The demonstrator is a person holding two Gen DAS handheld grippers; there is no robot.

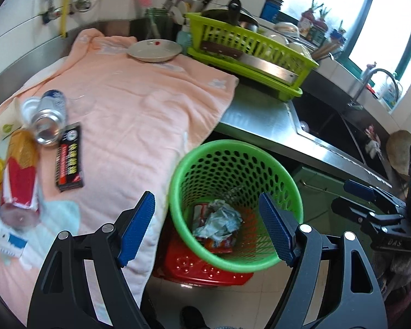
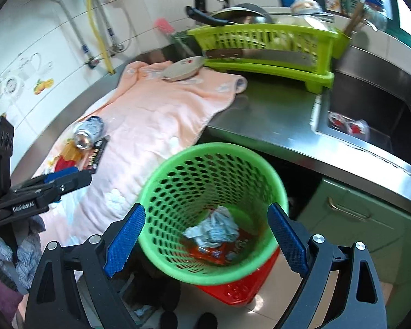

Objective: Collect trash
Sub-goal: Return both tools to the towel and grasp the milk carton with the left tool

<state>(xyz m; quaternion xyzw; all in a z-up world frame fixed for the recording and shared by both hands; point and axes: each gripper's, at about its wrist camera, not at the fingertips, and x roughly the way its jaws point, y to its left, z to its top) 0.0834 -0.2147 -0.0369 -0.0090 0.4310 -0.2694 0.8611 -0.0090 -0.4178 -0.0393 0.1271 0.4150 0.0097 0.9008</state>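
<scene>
Landmark for all positions: the green basket (image 1: 234,205), a perforated bin standing on a red stool (image 1: 202,268) on the floor, just in front of the steel counter (image 1: 260,126).

My left gripper (image 1: 207,229) hangs over the basket's left rim; jaws apart, nothing between the blue pads. My right gripper (image 2: 207,242) hangs above the basket mouth, jaws wide apart, also empty.

Inside the basket, at the bottom: a crumpled pale paper wad (image 1: 219,220) lying on top of a red-orange wrapper (image 2: 213,252).

Left of the basket, on the peach towel (image 1: 139,115) covering the counter, trash not yet collected: a drink can (image 1: 48,120) on its side, open end toward me; a black rectangular packet (image 1: 70,159) just beside it; a red and yellow snack bag (image 1: 20,170) further left, touching the can's near end. A blue and white carton (image 1: 2,235) lies at the far left edge, blurred.

Behind the basket: a white plate (image 1: 154,50) on the towel, lime dish rack (image 1: 249,52) beside it. Right of the basket: the sink (image 1: 331,126).
</scene>
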